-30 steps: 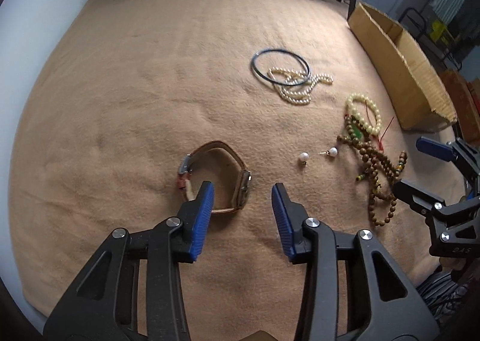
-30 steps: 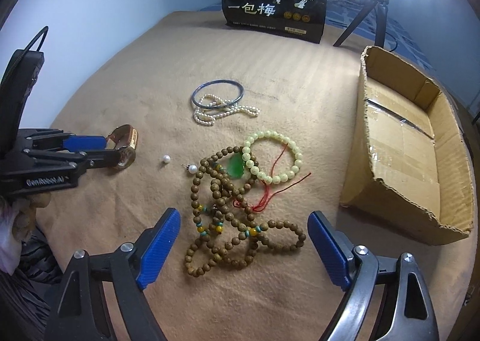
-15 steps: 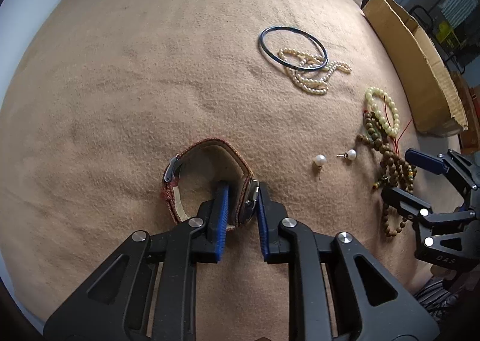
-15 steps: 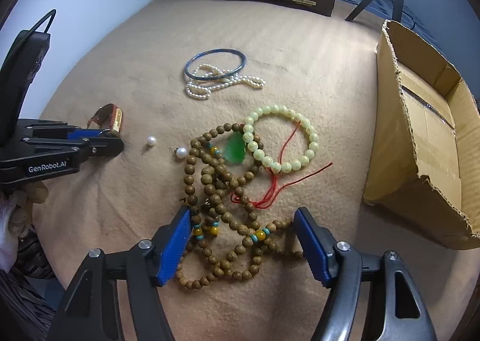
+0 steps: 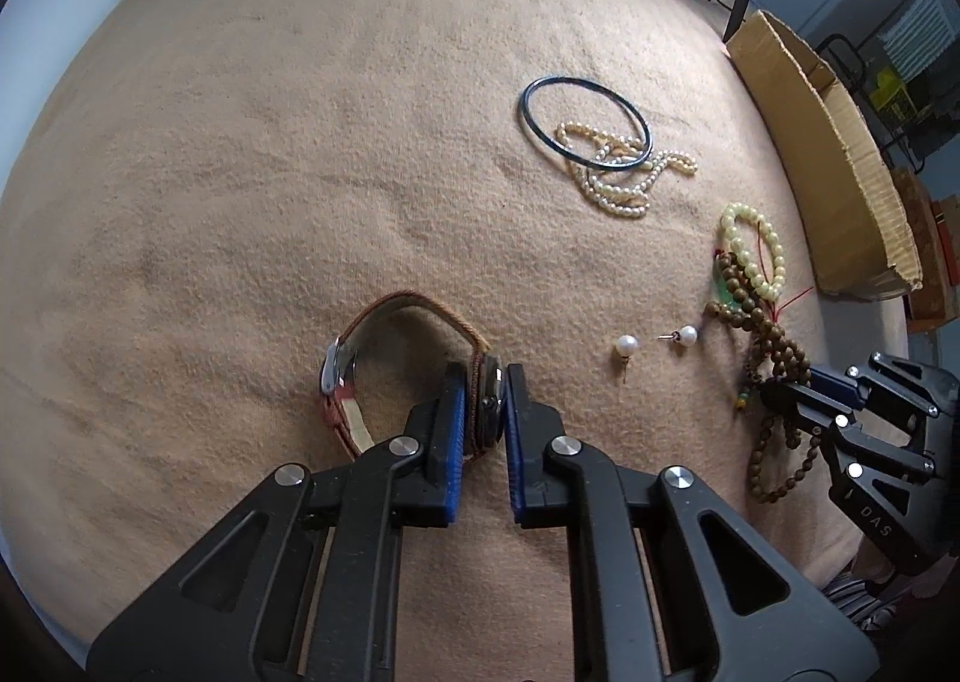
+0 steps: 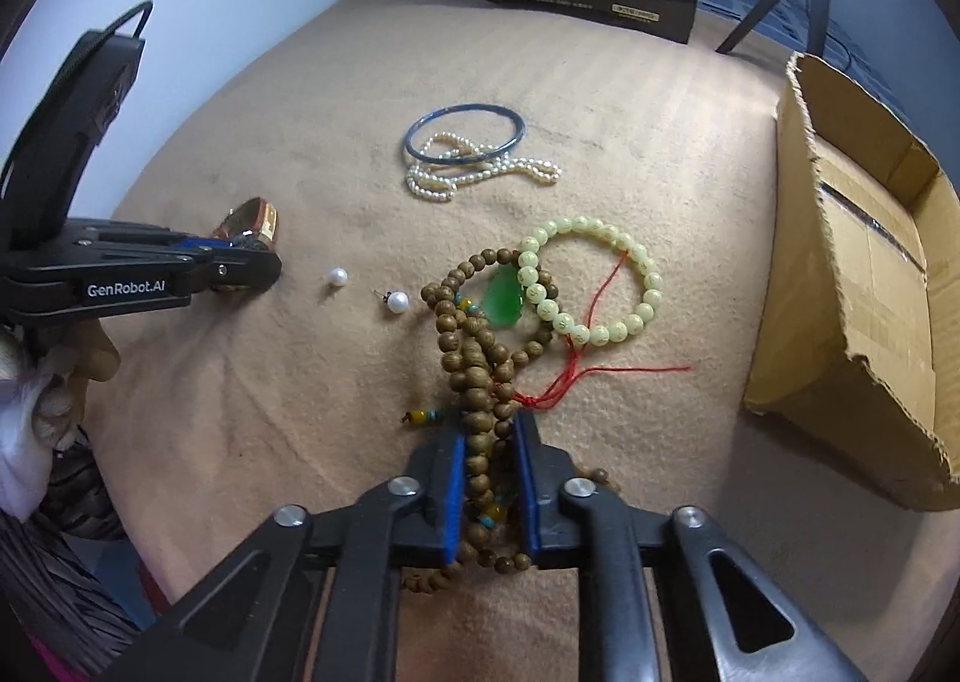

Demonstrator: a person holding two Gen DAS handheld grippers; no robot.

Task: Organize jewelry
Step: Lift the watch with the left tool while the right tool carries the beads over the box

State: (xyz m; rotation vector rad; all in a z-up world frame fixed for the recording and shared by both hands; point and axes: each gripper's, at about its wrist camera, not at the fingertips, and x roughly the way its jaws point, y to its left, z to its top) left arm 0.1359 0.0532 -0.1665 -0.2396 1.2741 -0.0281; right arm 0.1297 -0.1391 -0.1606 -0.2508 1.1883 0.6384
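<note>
In the left wrist view, at lower centre, the wristwatch point(image 5: 414, 376) is clamped at its case by the left gripper point(image 5: 485, 382), presumably so it can be lifted off the tan blanket point(image 5: 240, 172). In the right wrist view, the right gripper point(image 6: 491, 439), whose jaws have just been closing, is clenched at lower centre on the wooden bead strand point(image 6: 474, 358), likely for transfer to the cardboard box point(image 6: 852, 274) at right.

Brown wooden beads point(image 6: 474, 364), green pendant point(image 6: 503, 302), perhaps navy bangle point(image 6: 465, 132).
</note>
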